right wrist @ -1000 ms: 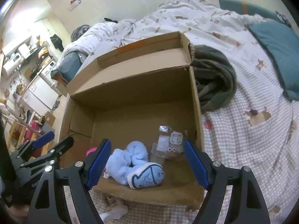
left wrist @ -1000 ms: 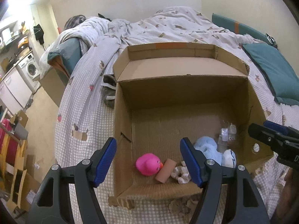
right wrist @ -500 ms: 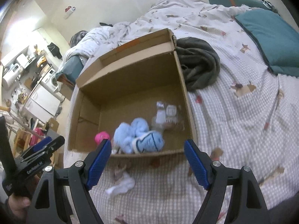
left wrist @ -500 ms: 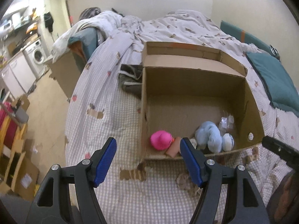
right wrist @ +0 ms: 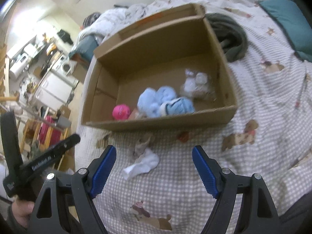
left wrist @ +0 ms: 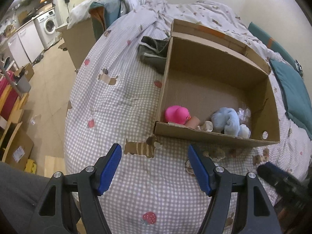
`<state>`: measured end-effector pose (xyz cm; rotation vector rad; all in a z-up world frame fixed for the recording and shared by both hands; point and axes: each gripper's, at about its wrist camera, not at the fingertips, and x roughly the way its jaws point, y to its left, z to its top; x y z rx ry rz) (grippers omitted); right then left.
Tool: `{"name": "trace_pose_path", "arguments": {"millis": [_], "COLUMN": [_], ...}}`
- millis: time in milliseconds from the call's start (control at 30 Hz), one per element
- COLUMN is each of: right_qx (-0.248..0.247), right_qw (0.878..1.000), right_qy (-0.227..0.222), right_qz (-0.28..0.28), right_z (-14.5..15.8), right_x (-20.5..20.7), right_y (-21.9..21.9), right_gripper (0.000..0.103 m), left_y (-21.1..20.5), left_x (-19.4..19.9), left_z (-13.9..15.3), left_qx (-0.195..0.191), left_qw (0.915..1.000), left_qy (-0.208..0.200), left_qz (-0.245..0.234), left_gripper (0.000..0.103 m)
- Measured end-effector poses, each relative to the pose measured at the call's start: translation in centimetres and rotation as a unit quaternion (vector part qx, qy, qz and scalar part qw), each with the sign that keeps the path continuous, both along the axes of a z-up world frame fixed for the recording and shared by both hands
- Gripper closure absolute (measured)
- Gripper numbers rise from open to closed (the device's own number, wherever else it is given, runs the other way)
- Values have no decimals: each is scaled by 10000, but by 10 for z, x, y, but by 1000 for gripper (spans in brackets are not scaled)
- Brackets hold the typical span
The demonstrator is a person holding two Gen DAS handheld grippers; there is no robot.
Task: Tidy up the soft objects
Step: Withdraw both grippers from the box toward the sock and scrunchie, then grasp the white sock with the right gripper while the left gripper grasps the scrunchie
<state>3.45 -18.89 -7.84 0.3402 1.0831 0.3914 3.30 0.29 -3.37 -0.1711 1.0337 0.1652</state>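
Observation:
An open cardboard box (left wrist: 214,138) (right wrist: 161,121) sits on the checked bedspread. Inside lie a pink rubber duck (left wrist: 176,114) (right wrist: 120,112), a light blue plush toy (left wrist: 228,120) (right wrist: 163,101), a brown cylinder (left wrist: 192,121) and a clear-wrapped small toy (right wrist: 195,83). A white sock (right wrist: 143,162) lies on the bed in front of the box, between my right gripper's fingers. My left gripper (left wrist: 155,167) is open and empty, short of the box's near left corner. My right gripper (right wrist: 154,169) is open and empty above the sock.
A dark grey garment (left wrist: 154,52) (right wrist: 230,37) lies behind the box. A teal pillow (left wrist: 292,89) (right wrist: 288,19) is at the right. The bed's edge drops to the floor at the left, with a washing machine (left wrist: 48,27) and boxes beyond.
Both grippers have drawn back from over the box toward the near side of the bed. The box's contents have not moved. The white sock now lies between the right gripper's fingers.

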Motion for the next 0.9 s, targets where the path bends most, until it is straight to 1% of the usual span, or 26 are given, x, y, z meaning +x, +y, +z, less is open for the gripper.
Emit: {"name": "trace_pose_path", "arguments": {"millis": [133,200,333,433,533,600,667,733,767,800,867,900], "right_qx": [-36,-144,-116,-239,-402,-465,-593,-705,-669,-674,-672,-685], "right_qw": [9990,9975,9921,9894,9862,9858,9860,9866,9865,9868,9876,9882], "right_qy": [248,379,786,883,863,822,754,693,729,722,661,612], "right_qz": [380,583,968,1124,1351,1389,1364,1300,1302,1284,1257,1225], "right_z": [-13,-22,-43,-54,-59,-60,-59,-60,-60,-60,-56,-55], "right_x": [2,3,9,11,11,10,10,9,10,10,9,9], "right_y": [20,33,54,67,80,84,87,88,87,85,84,82], "right_gripper": [18,18,18,18,18,26,42,44,51,56,68,70], "left_y": [-1,-3,-3,-1,2,1,-1,-6,-7,-9,-12,-12], "left_x": [3,5,9,11,13,14,15,16,16,17,17,17], "left_z": [-6,-11,-18,-20,-23,-25,-26,-27,-27,-28,-29,-29], "left_qx": [-146,-171,-255,-322,-437,-483,-503,-465,-448,-436,-407,-389], "left_qw": [9998,9996,9990,9985,9975,9970,9967,9969,9970,9971,9971,9972], "left_qy": [136,230,369,427,515,573,603,618,624,629,635,636], "left_qz": [52,54,55,126,192,213,180,112,88,61,20,9], "left_gripper": [35,35,35,35,35,35,35,35,35,35,35,35]}}
